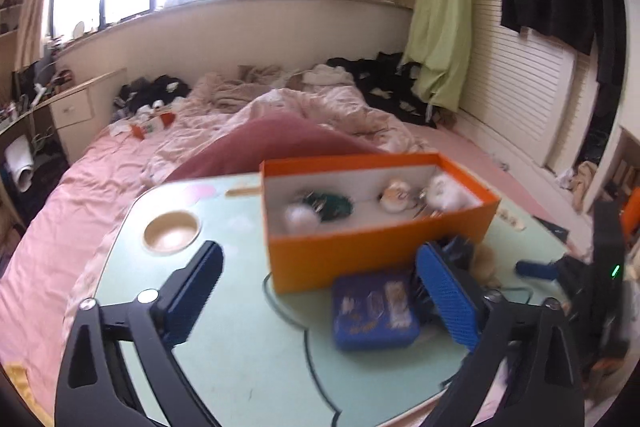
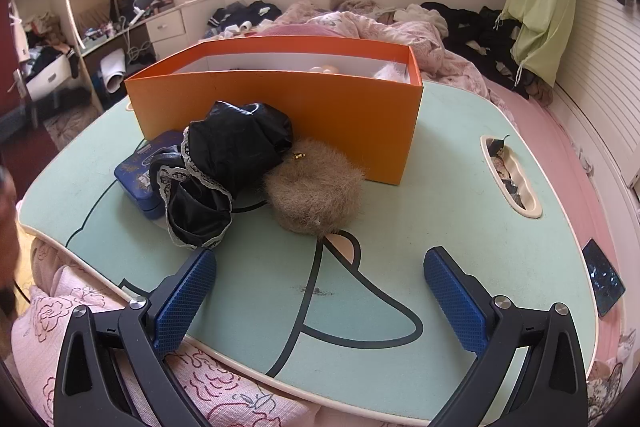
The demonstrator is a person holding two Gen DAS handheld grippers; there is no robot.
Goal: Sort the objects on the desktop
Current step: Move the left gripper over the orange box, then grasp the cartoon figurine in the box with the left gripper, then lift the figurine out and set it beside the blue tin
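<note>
An orange box (image 1: 360, 255) stands on the pale green lap table (image 1: 240, 359). Inside it lie a white pompom (image 1: 300, 218), a dark green item and other fluffy pieces. A blue tin (image 1: 374, 311) lies in front of the box. My left gripper (image 1: 320, 251) hovers open above the table with nothing between its pads. In the right wrist view, black lace-trimmed cloth (image 2: 224, 155) and a brown furry pouch (image 2: 316, 195) lie against the orange box (image 2: 280, 115), partly over the blue tin (image 2: 136, 171). My right gripper (image 2: 320, 263) stands open near the table's front edge, short of the pouch.
The table sits on a bed with pink sheets (image 1: 80, 207) and a rumpled quilt. A round cup recess (image 1: 172, 231) is at the table's left. A slot (image 2: 508, 179) with small items is at its right. A phone (image 2: 602, 283) lies at the right edge.
</note>
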